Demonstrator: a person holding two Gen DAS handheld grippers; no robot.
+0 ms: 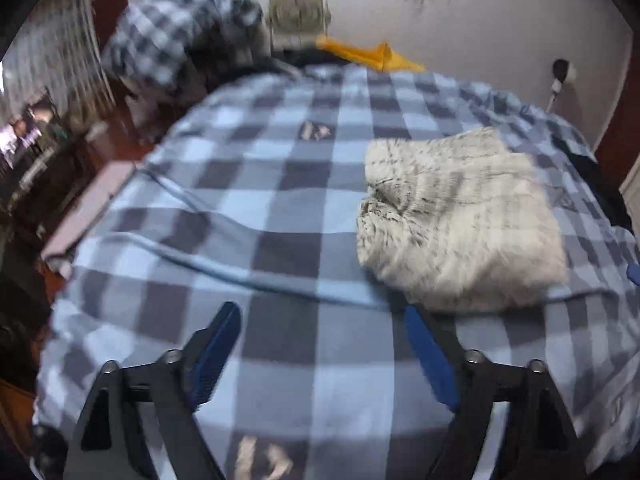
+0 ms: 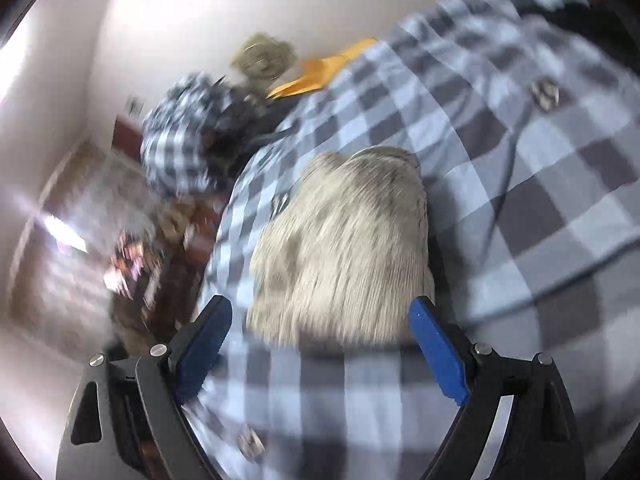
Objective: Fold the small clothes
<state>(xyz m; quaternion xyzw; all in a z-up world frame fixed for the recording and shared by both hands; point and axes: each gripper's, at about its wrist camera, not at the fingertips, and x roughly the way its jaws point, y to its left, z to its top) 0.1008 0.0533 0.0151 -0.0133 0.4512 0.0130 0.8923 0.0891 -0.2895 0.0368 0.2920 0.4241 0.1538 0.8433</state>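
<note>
L gripper lowest in left wrist view, blue-padded fingers spread wide, nothing btwn them, only checked blanket beneath. Blanket = blue/grey/white squares, covers whole bed, w/ a few long creases running across on the left part

R gripper also wide apart, pads not touching anything; near edge of the folded fuzzy cream garment shows btwn the tips but lies on the blanket below, not gripped

Garment sits as a compact roughly square bundle on blanket, right of centre in left view, just beyond and right of L gripper tips; a small pucker on its left edge. Both views motion-blurred

Further back: yellow cloth at far edge of bed by the wall; crumpled checked fabric heap at far left corner; beige boxy object against white wall, can't tell what it is. Floor and cluttered furniture left of bed, too blurred to make out
</note>
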